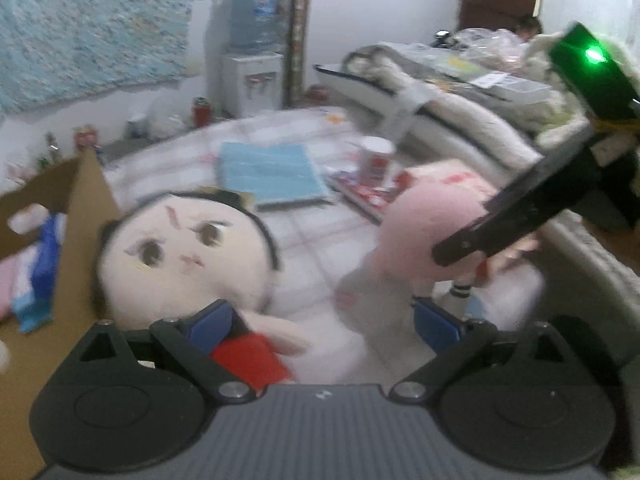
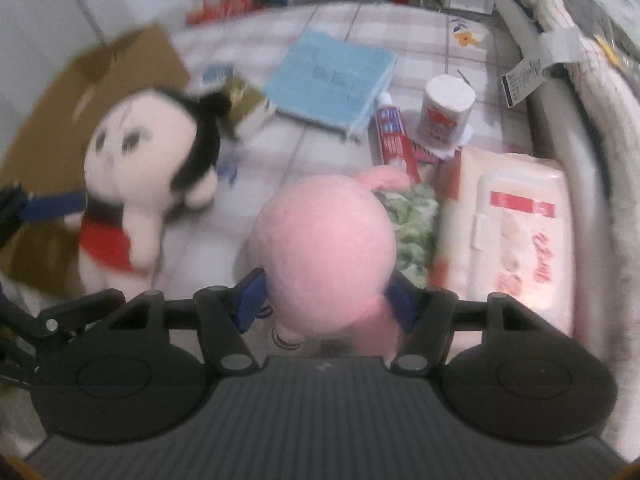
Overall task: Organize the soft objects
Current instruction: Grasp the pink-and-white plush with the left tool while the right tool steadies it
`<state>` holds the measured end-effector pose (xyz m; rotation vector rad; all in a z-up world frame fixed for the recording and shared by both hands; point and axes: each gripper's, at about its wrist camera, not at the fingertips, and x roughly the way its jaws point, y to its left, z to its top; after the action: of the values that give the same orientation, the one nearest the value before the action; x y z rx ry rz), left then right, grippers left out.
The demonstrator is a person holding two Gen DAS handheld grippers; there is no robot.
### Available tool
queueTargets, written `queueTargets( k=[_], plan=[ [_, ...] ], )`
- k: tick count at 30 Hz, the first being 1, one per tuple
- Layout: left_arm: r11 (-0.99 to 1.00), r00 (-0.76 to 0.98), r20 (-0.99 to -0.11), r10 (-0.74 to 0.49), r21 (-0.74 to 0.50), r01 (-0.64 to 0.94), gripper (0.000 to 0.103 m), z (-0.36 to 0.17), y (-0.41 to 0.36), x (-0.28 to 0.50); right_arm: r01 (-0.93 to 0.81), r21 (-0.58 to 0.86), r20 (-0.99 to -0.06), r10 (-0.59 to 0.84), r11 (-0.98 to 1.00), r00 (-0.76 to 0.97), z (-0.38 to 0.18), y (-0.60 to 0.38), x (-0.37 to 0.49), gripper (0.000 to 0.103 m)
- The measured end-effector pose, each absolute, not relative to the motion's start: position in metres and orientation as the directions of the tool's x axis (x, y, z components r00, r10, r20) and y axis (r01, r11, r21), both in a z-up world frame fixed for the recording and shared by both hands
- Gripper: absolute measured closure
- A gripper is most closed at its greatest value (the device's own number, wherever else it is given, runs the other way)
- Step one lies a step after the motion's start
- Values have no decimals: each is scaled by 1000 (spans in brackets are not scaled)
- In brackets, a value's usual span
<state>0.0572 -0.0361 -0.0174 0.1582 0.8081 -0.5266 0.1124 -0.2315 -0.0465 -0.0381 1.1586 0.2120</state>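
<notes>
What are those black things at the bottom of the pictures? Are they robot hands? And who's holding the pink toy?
They are two grabbing tools, and a person holds one in each hand. Each tool has a small camera looking along its jaws, so each picture is what one tool sees. In the right tool's picture, the right gripper has its jaws squeezing a pink doll. In the left tool's picture, the left gripper is open, with a black-haired doll just in front. On the checked sheet lie a blue folded cloth, a toothpaste tube and a pack of wipes. A cardboard box stands behind the black-haired doll.
</notes>
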Motion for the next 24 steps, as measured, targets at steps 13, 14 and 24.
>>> queueTargets(
  k=[13,14,24],
  plan=[
    [817,487,-726,-486,-180,548,4,-44,-59,44,-230,146,-951,201,962,237,-48,-173,121,28],
    [817,485,-723,-492,-190,545,4,-45,-57,45,-219,179,-944,230,959,236,-47,-173,120,27],
    [828,525,-723,-449,-114,549,5,-52,-76,54,-45,507,-797,488,861,357,-45,-213,123,25]
  ],
)
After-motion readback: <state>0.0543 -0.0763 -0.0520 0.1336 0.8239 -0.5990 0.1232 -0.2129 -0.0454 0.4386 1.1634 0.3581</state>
